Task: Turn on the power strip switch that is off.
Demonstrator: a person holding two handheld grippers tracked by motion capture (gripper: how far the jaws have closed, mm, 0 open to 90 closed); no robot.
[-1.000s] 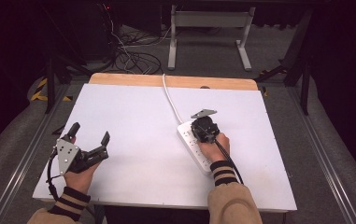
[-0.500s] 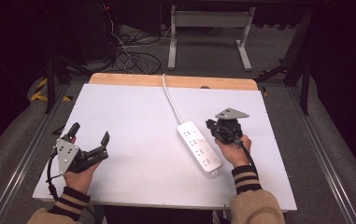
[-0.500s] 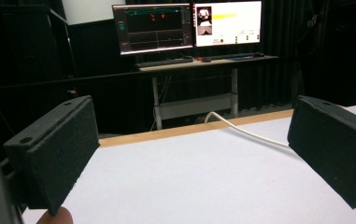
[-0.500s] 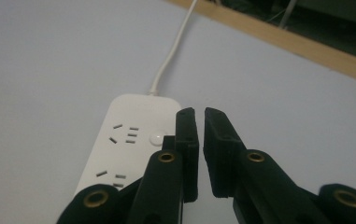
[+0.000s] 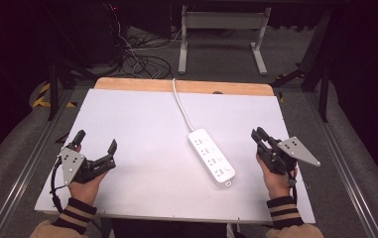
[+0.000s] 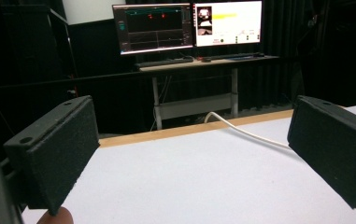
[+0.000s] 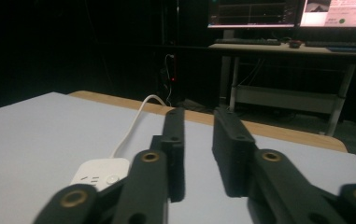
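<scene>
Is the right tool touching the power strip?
No, in the high view the right tool sits apart from the power strip, with bare table between them.

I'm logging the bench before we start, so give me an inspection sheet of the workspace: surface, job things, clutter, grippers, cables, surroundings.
Surface: white table top, wooden strip along its far edge.
Job's things: white power strip lying flat, right of centre, touched by neither gripper.
Clutter: nothing seen.
Grippers: left gripper hand-held near the table's left front, jaws wide apart, nothing between them. Right gripper hand-held right of the strip, jaws nearly together with a narrow gap, holding nothing.
Cables: the strip's white cord runs off the far edge; black cable tangle on the floor beyond.
Surroundings: dark room; desk with two lit monitors.
</scene>
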